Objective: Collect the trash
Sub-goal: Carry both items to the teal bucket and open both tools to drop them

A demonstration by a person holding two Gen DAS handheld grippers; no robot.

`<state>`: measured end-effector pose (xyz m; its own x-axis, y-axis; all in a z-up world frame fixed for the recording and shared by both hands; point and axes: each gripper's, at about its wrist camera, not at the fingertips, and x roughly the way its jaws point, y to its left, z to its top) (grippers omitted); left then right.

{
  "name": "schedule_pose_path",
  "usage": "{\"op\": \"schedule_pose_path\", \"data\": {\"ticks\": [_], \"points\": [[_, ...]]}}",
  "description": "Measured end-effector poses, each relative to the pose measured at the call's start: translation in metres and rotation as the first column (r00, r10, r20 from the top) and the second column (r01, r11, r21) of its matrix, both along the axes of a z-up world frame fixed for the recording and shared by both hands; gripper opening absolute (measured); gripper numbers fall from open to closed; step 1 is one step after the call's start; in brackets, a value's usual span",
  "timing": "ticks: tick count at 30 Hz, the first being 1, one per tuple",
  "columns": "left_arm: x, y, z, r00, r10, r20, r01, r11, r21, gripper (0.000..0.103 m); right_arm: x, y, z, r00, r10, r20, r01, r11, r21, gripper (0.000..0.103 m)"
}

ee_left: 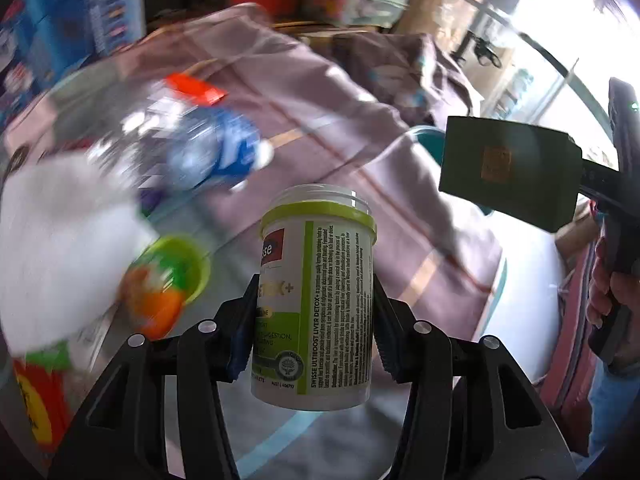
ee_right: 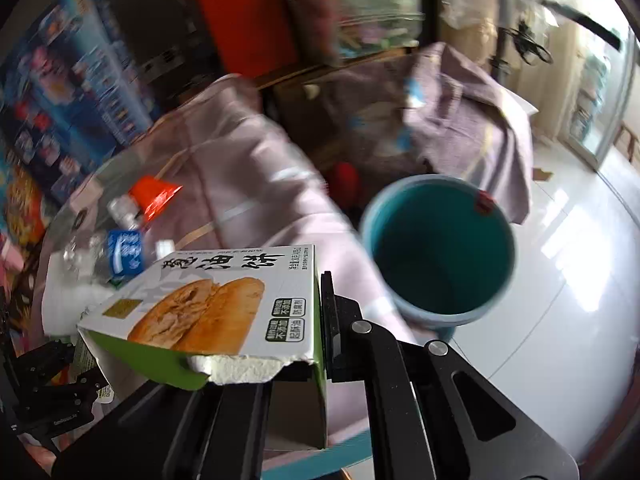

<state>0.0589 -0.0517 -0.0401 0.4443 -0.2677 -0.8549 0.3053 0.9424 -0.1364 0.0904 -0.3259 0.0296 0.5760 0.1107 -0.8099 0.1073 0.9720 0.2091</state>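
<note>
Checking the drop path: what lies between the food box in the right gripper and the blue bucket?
Right wrist view: only the mauve striped cloth draped over the table lies between the white-and-green cardboard food box and the round blue plastic bucket; no other object.

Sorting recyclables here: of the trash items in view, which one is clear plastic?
The water bottle with the blue label, lying on the table. The supplement jar in the left tongs is opaque white; the right tongs hold a cardboard pancake box.

Glossy plastic tub [ee_left: 316, 300], matt cardboard box [ee_right: 224, 308]
</note>
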Motion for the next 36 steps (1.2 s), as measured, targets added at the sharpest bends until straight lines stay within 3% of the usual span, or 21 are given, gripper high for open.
{"op": "schedule_pose_path", "data": {"ticks": [8,15,19,22,28,33,36], "points": [[0.040,-0.092,0.005,0.988,-0.152,0.009,0.152,0.988,0.020,0.052,0.018,-0.105,-0.022,0.982,-0.180,-0.052,0.179,0.984,-0.017,0.004],[0.080,-0.162,-0.007,0.970,-0.241,-0.024,0.241,0.970,0.034,0.052,0.049,-0.142,-0.066,0.960,-0.216,-0.178,0.214,0.976,-0.030,0.010],[0.100,-0.188,-0.018,0.964,-0.262,-0.046,0.264,0.964,0.041,0.052,0.069,-0.150,-0.088,0.949,-0.207,-0.237,0.206,0.978,-0.029,0.021],[0.111,-0.198,-0.024,0.963,-0.263,-0.062,0.266,0.963,0.033,0.052,0.077,-0.150,-0.093,0.945,-0.201,-0.259,0.203,0.979,-0.019,0.064],[0.118,-0.209,-0.031,0.960,-0.271,-0.074,0.274,0.962,0.022,0.052,0.076,-0.155,-0.082,0.952,-0.183,-0.246,0.182,0.983,-0.025,0.066],[0.119,-0.217,-0.036,0.957,-0.279,-0.082,0.282,0.959,0.025,0.052,0.064,-0.167,-0.074,0.951,-0.211,-0.228,0.205,0.978,-0.047,0.076],[0.118,-0.221,-0.041,0.953,-0.288,-0.092,0.292,0.956,0.036,0.052,0.056,-0.175,-0.075,0.944,-0.235,-0.232,0.231,0.972,-0.045,0.077]]}}
